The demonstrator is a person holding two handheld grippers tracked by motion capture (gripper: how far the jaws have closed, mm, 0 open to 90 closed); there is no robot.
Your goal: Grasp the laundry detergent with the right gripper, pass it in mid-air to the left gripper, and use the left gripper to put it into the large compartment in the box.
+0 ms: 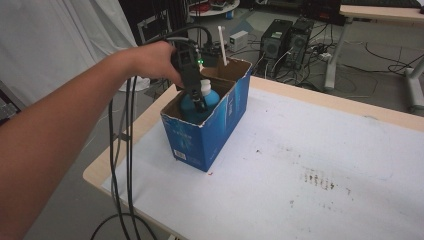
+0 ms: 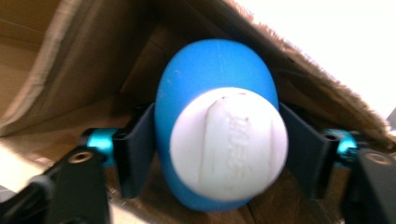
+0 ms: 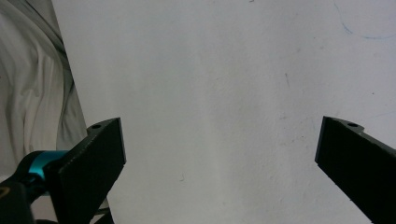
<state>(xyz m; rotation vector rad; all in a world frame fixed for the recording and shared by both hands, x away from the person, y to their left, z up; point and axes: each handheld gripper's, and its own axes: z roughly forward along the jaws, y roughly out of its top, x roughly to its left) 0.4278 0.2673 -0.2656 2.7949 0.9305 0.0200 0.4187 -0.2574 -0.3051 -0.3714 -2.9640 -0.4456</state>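
The left tool [image 2: 219,154] grasps the blue bottle [image 2: 210,84] in the box [image 1: 220,120]; its white cap's [image 2: 229,144] raised lettering is unreadable.

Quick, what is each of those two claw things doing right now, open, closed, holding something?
Left gripper: jaws either side of the blue bottle inside the cardboard box; whether they press on it cannot be told.
Right gripper: wide open, holding nothing.

The lower body of the blue plastic bottle with the white round cap [image 1: 202,97] is hidden behind the walls of the blue cardboard box [image 1: 220,120]. In the left gripper view the bottle [image 2: 215,140] is soft with blur; its raised cap lettering cannot be read. Whether the black pads [image 2: 137,154] touch it, I cannot tell. The print on the box is too small to read.
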